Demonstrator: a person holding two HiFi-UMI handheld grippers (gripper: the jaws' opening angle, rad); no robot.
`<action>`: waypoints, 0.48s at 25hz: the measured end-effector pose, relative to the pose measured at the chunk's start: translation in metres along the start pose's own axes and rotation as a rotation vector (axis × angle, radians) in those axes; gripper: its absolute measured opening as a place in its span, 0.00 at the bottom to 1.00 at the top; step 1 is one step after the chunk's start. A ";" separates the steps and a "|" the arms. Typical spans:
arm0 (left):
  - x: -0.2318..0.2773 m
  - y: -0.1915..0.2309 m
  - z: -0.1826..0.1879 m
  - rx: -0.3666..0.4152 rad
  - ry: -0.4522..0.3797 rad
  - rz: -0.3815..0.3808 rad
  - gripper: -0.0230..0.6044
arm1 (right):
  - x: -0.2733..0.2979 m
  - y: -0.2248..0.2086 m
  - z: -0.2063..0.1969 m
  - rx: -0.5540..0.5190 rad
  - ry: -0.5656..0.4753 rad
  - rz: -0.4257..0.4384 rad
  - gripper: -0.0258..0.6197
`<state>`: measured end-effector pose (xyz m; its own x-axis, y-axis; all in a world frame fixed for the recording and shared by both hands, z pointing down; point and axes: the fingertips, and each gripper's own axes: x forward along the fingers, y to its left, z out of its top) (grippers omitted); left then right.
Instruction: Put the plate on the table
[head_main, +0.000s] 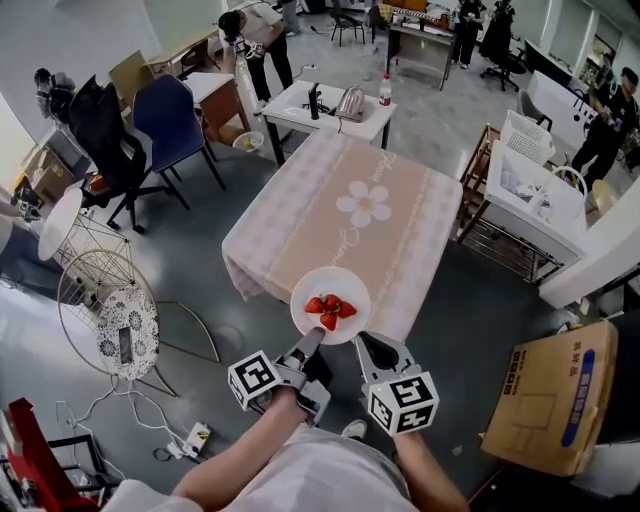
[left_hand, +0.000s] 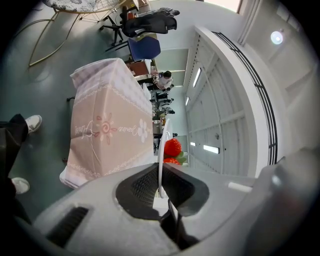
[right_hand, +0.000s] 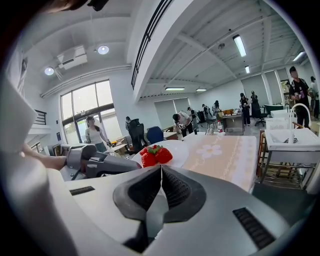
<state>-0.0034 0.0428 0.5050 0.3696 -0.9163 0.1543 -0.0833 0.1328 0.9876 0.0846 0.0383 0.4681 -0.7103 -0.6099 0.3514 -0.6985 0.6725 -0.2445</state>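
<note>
Left gripper (head_main: 312, 342) pinches the plate (head_main: 330, 281), right gripper (head_main: 364, 345) pressed together, empty; I'm mid-carry and next lower it onto the table (head_main: 300, 230).

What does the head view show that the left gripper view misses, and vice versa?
Head view only: the right claw also gripping the plate, and a cardboard box. Left gripper view only: the plate's thin edge seen close up, pinched in the left claw, and a round ceiling lamp. Both: the plate, its strawberries and the pink-clothed table.
</note>
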 end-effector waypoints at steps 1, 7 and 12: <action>0.005 -0.001 0.008 -0.003 0.004 -0.002 0.06 | 0.008 -0.001 0.003 0.001 0.003 -0.005 0.05; 0.036 -0.004 0.053 -0.019 0.040 0.004 0.06 | 0.055 -0.008 0.024 0.011 0.023 -0.042 0.05; 0.057 -0.001 0.088 -0.036 0.078 0.020 0.06 | 0.086 -0.016 0.035 0.024 0.044 -0.089 0.05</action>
<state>-0.0637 -0.0423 0.5104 0.4396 -0.8812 0.1740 -0.0580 0.1654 0.9845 0.0316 -0.0392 0.4706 -0.6413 -0.6471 0.4123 -0.7608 0.6061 -0.2321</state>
